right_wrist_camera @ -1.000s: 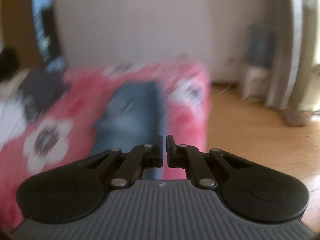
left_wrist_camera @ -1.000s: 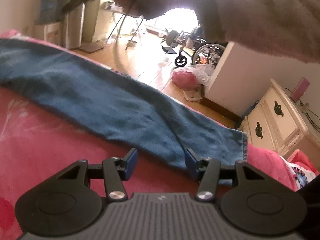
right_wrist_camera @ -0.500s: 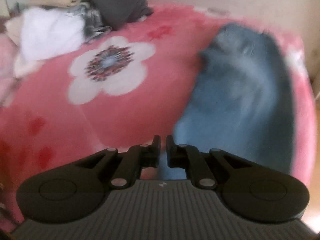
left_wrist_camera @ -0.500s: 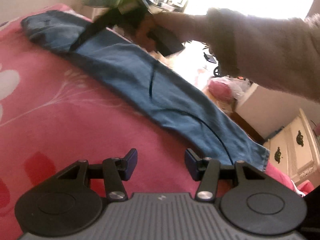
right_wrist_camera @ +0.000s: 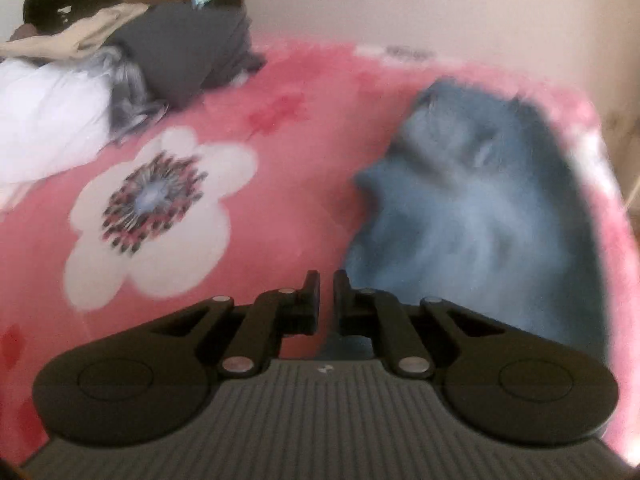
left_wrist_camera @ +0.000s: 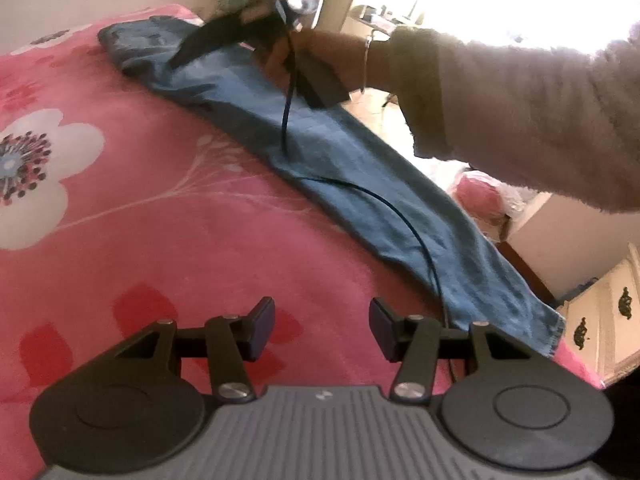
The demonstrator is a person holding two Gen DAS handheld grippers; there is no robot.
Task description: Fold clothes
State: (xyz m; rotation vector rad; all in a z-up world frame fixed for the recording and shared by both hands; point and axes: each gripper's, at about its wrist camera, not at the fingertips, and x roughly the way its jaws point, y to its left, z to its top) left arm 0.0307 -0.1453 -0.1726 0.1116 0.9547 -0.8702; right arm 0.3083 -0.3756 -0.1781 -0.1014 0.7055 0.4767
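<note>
A bedroom: a pink blanket (left_wrist_camera: pixel 192 216) printed with large white flowers covers the bed, with pale walls behind and a bright window beyond the far side. A pair of blue jeans (left_wrist_camera: pixel 360 184) lies stretched along the blanket's far edge, one long strip from the bunched waist end near the wall down to the hem near a cream dresser (left_wrist_camera: pixel 612 320) with dark handles.

The left gripper (left_wrist_camera: pixel 322 330) hovers low over the blanket just beside the hem end of the jeans, its blue-padded jaws spread wide apart with nothing between them. A thin black cable (left_wrist_camera: pixel 400 216) trails across the jeans toward this gripper.

In the left wrist view the right gripper (left_wrist_camera: pixel 176 60) reaches down to the waist end of the jeans, held by a hand (left_wrist_camera: pixel 320 56) in a fuzzy cream sleeve (left_wrist_camera: pixel 520 120); a green light glows on top of the device. From its own camera the right gripper (right_wrist_camera: pixel 327 300) shows its jaws nearly together, only a narrow slit between them, with no fabric visibly pinched. The jeans (right_wrist_camera: pixel 480 216) there appear blurred, just beside and ahead of the tips.

Across the blanket from the jeans sits a heap of clothes (right_wrist_camera: pixel 120 76): white, grey and beige pieces piled together.
</note>
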